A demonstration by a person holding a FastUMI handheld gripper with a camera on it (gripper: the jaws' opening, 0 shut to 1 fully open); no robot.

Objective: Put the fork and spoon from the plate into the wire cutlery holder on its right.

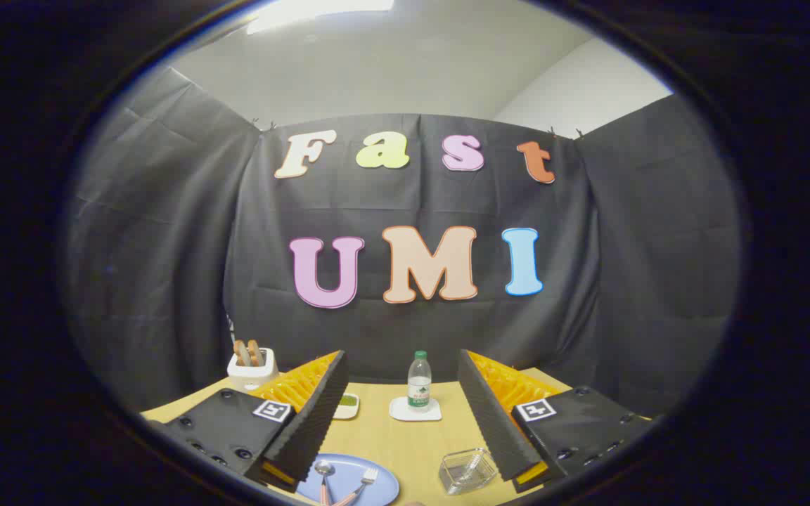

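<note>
- the spoon [323, 472] and the fork [363, 482] lie side by side on the blue plate [382, 479], heads pointing away, handles running back under the view.
- the plate sits low between the tool's fingers, nearer the left one; both pieces are untouched.
- to the plate's right, just by the right finger, stands a small clear-looking holder [467, 469]; i take it for the cutlery holder, though its wires are too faint to make out.
- the tool [402, 414] hangs above the desk [412, 443] with its fingers spread wide apart, nothing between them.
- handling, as i judge it: both pieces look thin, stiff, light, probably smooth and slippery, lying flat on the plate, so a pinch across the narrow neck or mid-handle seems safest.
- the risk: a flat handle skating off the plate or twisting in the grip.
- further back on the desk: a water bottle [419, 380] on a white coaster [415, 411], a small dish [347, 405] with something green, and a white toaster [252, 368] holding bread.
</note>
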